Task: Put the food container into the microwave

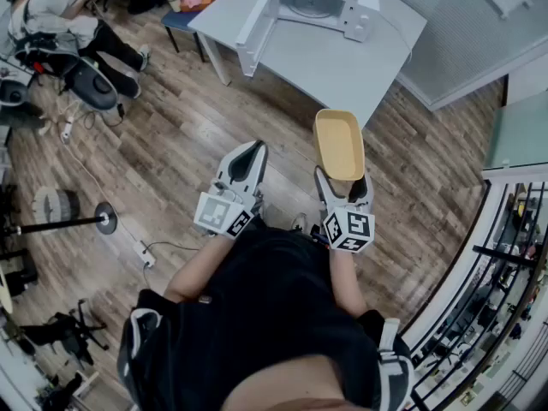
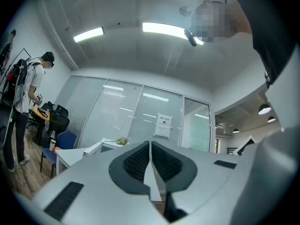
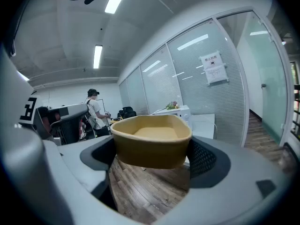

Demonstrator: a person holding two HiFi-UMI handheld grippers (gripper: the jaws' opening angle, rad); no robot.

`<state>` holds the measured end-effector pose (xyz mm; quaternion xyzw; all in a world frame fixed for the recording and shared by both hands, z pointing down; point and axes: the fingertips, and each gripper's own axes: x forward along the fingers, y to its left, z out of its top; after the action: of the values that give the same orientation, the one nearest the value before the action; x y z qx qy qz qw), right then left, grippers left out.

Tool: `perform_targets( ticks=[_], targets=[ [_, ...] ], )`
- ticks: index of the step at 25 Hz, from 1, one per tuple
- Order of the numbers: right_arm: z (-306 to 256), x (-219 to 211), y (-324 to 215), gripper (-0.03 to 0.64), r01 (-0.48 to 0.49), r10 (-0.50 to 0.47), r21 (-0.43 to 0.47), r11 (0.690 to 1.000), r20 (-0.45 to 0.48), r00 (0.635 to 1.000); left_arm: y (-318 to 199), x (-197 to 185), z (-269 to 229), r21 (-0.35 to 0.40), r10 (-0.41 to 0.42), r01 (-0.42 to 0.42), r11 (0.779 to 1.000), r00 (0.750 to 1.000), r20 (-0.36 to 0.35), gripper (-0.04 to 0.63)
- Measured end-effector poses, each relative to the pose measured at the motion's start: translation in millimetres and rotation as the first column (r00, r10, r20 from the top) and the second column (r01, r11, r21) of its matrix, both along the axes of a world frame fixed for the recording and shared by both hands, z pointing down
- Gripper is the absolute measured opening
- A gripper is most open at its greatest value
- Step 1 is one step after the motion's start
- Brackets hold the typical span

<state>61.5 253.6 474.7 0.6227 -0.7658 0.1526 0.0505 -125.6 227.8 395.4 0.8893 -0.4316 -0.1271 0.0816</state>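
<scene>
We had the right gripper [image 1: 344, 188] clamped on the yellow food container [image 1: 338, 144] at mid-frame, which jutted beyond its jaws, well short of the microwave [image 1: 312, 7] up top, while the left gripper [image 1: 247, 163] was closed and empty.

Black short-sleeved top [image 1: 257, 315] across the lower middle of the frame, pale grey left gripper [image 1: 251, 154] and right gripper [image 1: 343, 185], black ridged pads [image 2: 133, 163], a black-and-white marker cube [image 1: 221, 214] on each

Head camera high, steeply down; gripper cameras low, toward shared microwave [image 1: 317, 7].
</scene>
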Motion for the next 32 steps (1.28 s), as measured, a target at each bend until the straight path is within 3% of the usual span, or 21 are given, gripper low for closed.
perform_targets(
  ticks=[11,21,26,32],
  targets=[
    [2.8,-4.2,-8.1,0.491,-0.005,0.005,-0.01,1.0,-0.01,1.0,-6.6,-3.6,-0.7,-0.001,0.005,-0.005,1.0,1.0,-0.003,0.034],
    [4.9,-38.1,-39.2,0.491,-0.043,0.043,-0.008,0.999,0.003,0.999,-37.9,-39.9,0.3,-0.003,0.039,-0.039,0.999,0.999,-0.016,0.034],
    [8.1,-49.1,-73.8,0.491,-0.05,0.05,0.003,0.999,0.017,0.999,-67.1,-43.5,9.3,-0.005,0.053,-0.054,0.999,0.998,-0.03,0.034],
    [21.8,-22.0,-141.0,0.491,-0.019,0.019,-0.013,1.0,0.017,1.0,-121.3,-14.5,27.3,-0.029,0.044,-0.044,0.999,0.999,-0.02,0.034]
  ],
)
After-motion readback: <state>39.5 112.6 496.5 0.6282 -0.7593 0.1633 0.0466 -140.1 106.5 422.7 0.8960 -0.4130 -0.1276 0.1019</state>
